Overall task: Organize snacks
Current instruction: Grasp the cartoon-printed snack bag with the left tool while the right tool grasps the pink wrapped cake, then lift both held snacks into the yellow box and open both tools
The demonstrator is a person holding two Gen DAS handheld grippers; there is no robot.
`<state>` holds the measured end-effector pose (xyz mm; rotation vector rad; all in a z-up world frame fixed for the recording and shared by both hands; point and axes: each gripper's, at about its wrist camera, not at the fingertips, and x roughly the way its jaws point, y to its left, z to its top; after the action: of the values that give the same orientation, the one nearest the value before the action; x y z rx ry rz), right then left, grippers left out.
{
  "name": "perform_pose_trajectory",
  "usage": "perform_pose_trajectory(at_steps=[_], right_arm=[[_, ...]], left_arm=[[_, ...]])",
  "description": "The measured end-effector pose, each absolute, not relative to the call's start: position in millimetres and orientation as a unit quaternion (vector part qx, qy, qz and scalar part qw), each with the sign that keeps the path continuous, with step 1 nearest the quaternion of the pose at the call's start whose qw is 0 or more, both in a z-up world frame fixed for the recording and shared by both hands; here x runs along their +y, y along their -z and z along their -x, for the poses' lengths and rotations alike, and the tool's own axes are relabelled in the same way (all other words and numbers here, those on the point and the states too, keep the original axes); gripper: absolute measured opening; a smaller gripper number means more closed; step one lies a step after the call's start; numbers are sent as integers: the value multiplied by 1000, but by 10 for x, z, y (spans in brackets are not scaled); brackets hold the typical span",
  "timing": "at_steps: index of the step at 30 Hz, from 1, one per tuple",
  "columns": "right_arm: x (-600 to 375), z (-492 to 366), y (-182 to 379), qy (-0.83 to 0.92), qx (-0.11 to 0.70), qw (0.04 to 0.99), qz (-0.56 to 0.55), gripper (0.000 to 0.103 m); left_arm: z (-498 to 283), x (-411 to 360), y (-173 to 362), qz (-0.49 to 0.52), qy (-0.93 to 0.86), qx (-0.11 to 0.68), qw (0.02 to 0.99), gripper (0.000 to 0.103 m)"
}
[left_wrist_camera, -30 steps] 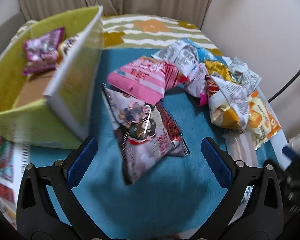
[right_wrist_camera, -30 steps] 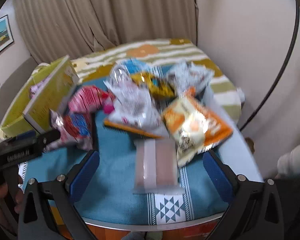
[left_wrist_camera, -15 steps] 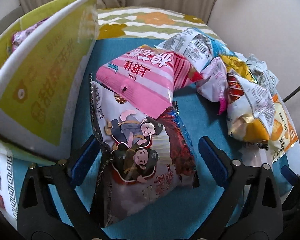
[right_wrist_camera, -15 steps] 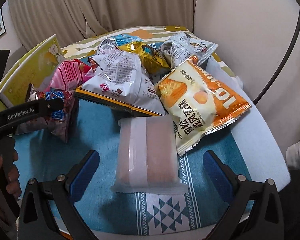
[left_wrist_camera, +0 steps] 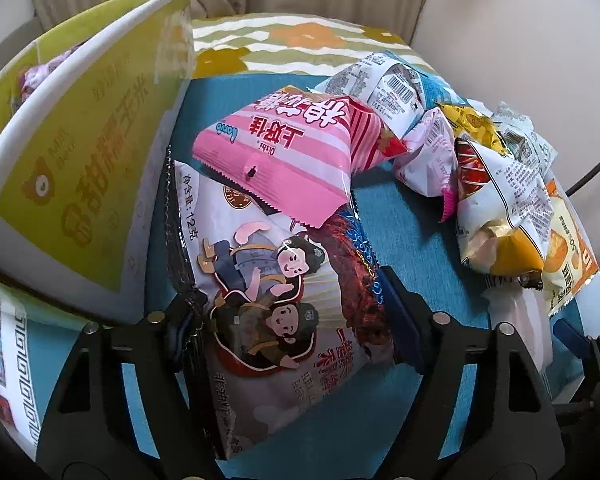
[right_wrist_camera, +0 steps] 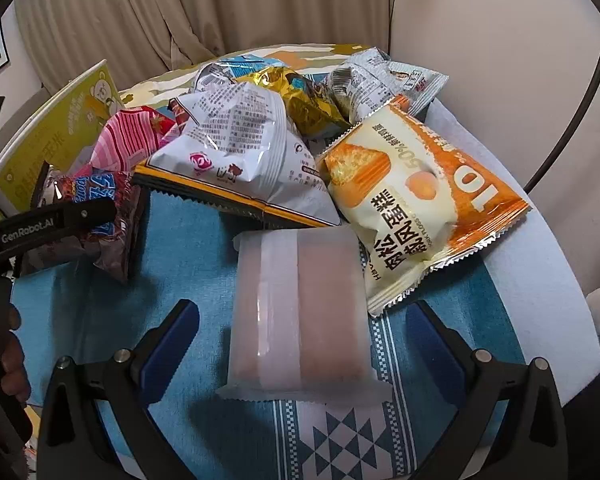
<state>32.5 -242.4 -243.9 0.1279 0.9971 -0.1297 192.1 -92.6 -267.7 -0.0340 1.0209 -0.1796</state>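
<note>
My left gripper (left_wrist_camera: 288, 320) has its jaws closed in on a cartoon-printed snack bag (left_wrist_camera: 268, 300), which lies on the blue cloth; the same bag shows in the right wrist view (right_wrist_camera: 96, 216). A pink striped bag (left_wrist_camera: 284, 156) rests on its far end. My right gripper (right_wrist_camera: 300, 344) is open, its fingers on either side of a frosted pink wafer pack (right_wrist_camera: 300, 312) without touching it. An orange and cream bread bag (right_wrist_camera: 416, 200) and a white chip bag (right_wrist_camera: 244, 148) lie just beyond.
A yellow-green cardboard box (left_wrist_camera: 80, 140) stands at the left with its flap leaning over the cloth. More bags are piled at the back right (left_wrist_camera: 496, 184). The left tool's handle and a hand (right_wrist_camera: 4, 320) are at the left of the right wrist view.
My left gripper moved forward over the cartoon bag and closed its jaws onto it. My right gripper advanced until the frosted pack lay between its open fingers.
</note>
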Motion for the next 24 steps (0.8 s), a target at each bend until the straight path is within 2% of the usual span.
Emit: perform_pose_trajectory(at_steps=[5,15,20,24], right_arm=[[-2415,-377,2480,64,480,873,-60,102],[-2433,-432,2539,69,489,868,-61,90],[-2444,-418,2593,74,496,863,-63,80],[-2438,-398,2572,77,497,863,-56,66]], left_arm=[[-1913,-916,2666,17,87,488,869,71],[-1833,-874,2634,18,83,490,867,70],[-1772,-852,2625,17,82,491,867,70],[-1754,-846,2619,17,82,491,867,70]])
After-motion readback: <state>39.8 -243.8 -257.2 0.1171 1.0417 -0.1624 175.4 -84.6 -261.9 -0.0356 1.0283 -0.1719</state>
